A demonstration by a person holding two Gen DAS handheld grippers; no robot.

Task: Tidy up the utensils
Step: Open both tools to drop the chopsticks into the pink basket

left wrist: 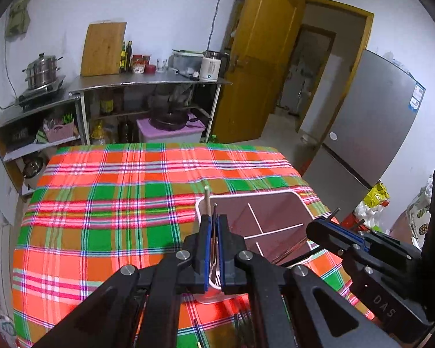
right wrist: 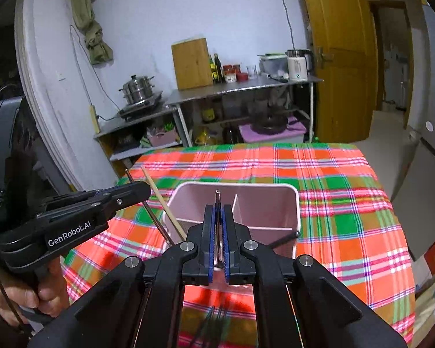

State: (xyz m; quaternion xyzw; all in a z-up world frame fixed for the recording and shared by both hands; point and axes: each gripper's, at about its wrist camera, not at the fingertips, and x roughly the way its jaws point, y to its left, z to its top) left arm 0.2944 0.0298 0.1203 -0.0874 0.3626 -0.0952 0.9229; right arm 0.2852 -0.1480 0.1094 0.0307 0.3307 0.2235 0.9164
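Left gripper (left wrist: 214,232): jaws drawn narrow, clamped on a pair of chopsticks (left wrist: 208,203), one pale wood, one dark; their tips rise above the fingers and over the near-left corner of the caddy.
Right gripper (right wrist: 219,232): jaws nearly together, pinching a thin dark metal utensil (right wrist: 217,200) whose tip stands just above the fingers; its kind cannot be told.
Caddy (right wrist: 297,203): a pink-white box with inner dividers, standing on the table just ahead of both grippers.
Table (left wrist: 101,203): covered by an orange, green and pink plaid cloth.
Loose utensils (right wrist: 214,316): dark fork-like pieces lying on the cloth below the right gripper, blurred.
Background: steel shelving with a stacked steamer pot (left wrist: 42,71).
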